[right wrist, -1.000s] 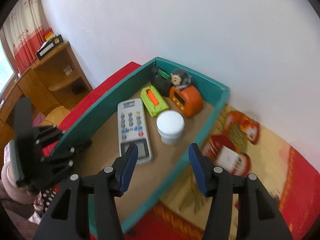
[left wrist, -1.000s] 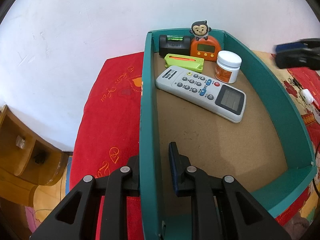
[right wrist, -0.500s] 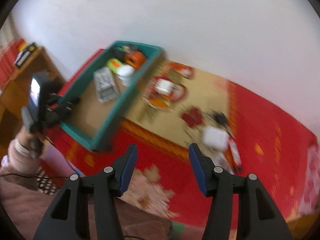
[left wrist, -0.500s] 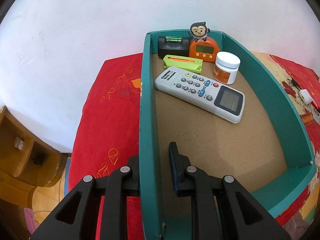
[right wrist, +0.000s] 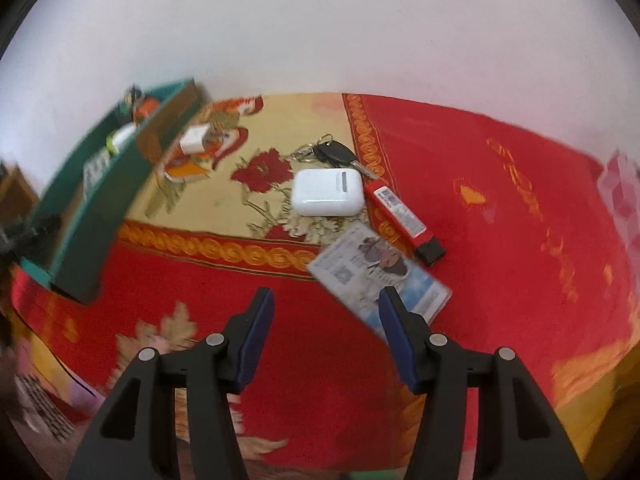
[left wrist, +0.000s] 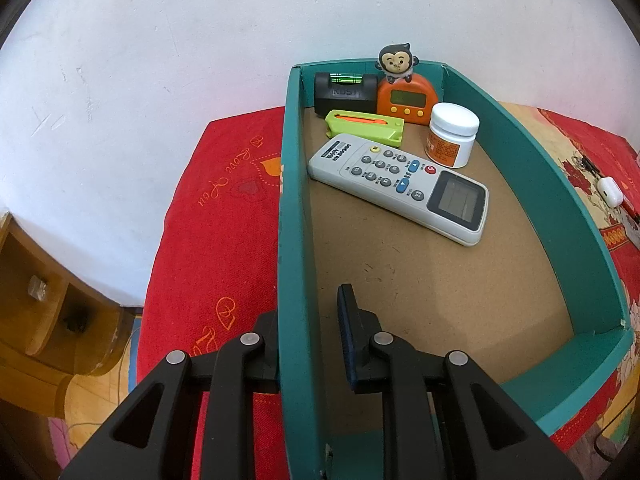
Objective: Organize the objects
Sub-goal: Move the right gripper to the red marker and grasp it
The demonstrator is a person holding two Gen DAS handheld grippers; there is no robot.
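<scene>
My left gripper point(left wrist: 310, 320) is shut on the left wall of the teal box point(left wrist: 294, 240). Inside the box lie a grey remote point(left wrist: 400, 186), a white jar point(left wrist: 453, 135), a green holder point(left wrist: 364, 128), an orange timer with a monkey figure point(left wrist: 406, 98) and a black level point(left wrist: 346, 94). My right gripper point(right wrist: 326, 332) is open and empty above the red bedspread. Ahead of it lie a card point(right wrist: 380, 276), a white earbud case point(right wrist: 327, 192), a red stick point(right wrist: 402, 220), a car key point(right wrist: 334, 155) and a white charger point(right wrist: 196, 140). The teal box point(right wrist: 100, 192) stands at its left.
A wooden cabinet point(left wrist: 44, 320) stands low at the left, beside the bed. A white wall rises behind the box and the bed. The earbud case point(left wrist: 610, 192) also shows at the right edge of the left wrist view.
My right gripper has swung away from the box to the right and now faces the loose items on the bedspread. My left gripper and the box have stayed put.
</scene>
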